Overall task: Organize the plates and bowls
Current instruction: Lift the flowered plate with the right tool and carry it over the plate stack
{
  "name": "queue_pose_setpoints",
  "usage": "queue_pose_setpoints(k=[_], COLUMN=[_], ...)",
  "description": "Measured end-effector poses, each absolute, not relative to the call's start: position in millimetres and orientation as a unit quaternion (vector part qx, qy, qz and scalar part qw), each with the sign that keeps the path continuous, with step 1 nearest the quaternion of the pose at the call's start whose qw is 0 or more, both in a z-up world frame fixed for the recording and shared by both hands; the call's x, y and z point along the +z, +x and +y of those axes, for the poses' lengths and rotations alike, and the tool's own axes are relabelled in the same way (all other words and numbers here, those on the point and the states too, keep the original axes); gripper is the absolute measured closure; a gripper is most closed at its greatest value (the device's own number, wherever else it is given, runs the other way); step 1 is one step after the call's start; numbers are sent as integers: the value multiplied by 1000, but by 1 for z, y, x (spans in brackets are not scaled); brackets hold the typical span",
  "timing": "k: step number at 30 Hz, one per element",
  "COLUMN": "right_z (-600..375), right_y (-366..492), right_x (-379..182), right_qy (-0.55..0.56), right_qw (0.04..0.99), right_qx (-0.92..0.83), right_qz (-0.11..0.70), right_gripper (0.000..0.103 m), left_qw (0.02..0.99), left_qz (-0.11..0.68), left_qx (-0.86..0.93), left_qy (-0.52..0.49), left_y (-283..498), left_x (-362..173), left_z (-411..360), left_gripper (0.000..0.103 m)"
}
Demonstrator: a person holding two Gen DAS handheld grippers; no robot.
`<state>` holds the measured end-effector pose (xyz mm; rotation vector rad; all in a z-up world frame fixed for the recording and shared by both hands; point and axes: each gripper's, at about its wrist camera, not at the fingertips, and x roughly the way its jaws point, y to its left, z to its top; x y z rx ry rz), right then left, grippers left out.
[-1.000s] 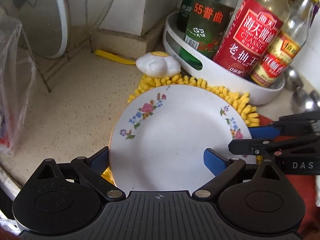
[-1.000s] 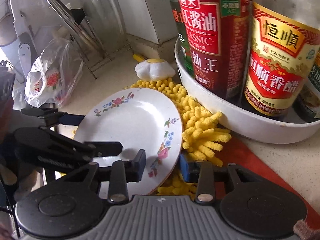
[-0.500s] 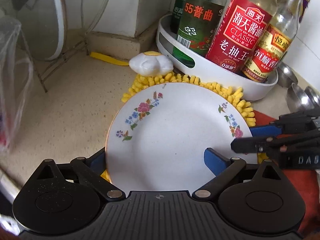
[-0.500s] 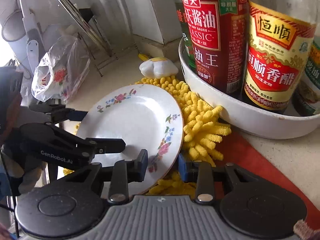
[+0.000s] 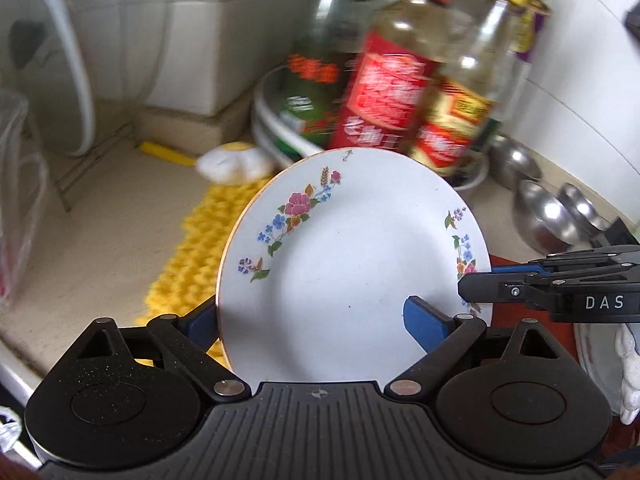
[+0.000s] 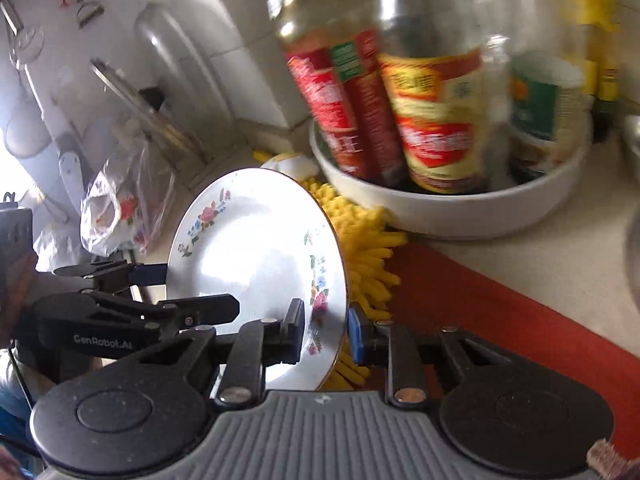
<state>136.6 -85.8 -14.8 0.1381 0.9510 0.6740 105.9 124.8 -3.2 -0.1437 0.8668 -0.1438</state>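
Observation:
A white plate with flower prints (image 5: 352, 248) (image 6: 248, 248) hangs tilted above the yellow shaggy mat (image 5: 192, 248) (image 6: 360, 240), carried by both grippers. My left gripper (image 5: 312, 320) (image 6: 188, 292) straddles its near left rim, one blue pad behind the edge and one on the face; its wide jaws are closing slightly. On the plate's right rim my right gripper (image 6: 324, 332) (image 5: 488, 280) pinches with one pad on each side, jaws still closing. The rim under the grippers is hidden.
A white round tray (image 6: 440, 216) of sauce bottles stands just behind the mat. Steel bowls (image 5: 540, 216) lie at the right, on a red cloth (image 6: 480, 300). At the left are a plastic bag (image 6: 116, 208) and a wire rack with a lid (image 5: 68, 80). A white egg-shaped object (image 5: 232, 164) sits beyond the mat.
The plate has come up off the yellow mat and tilted, rising with both grippers. The right gripper's jaws have narrowed on the rim. The background is now motion-blurred.

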Motion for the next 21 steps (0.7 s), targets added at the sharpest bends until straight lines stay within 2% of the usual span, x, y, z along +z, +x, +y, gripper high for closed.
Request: queue_pose_setpoints(k=[21], right_z=[-265], right_y=[39], right_x=[21], right_qy=[161], right_qw=[894], right_qx=[136], right_qz=[396], right_gripper=[81], left_qw=[870], left_qz=[414], left_qx=[-266], left_qy=[22], left_y=[107], left_x=[5], left_z=[-61], left_gripper=[7])
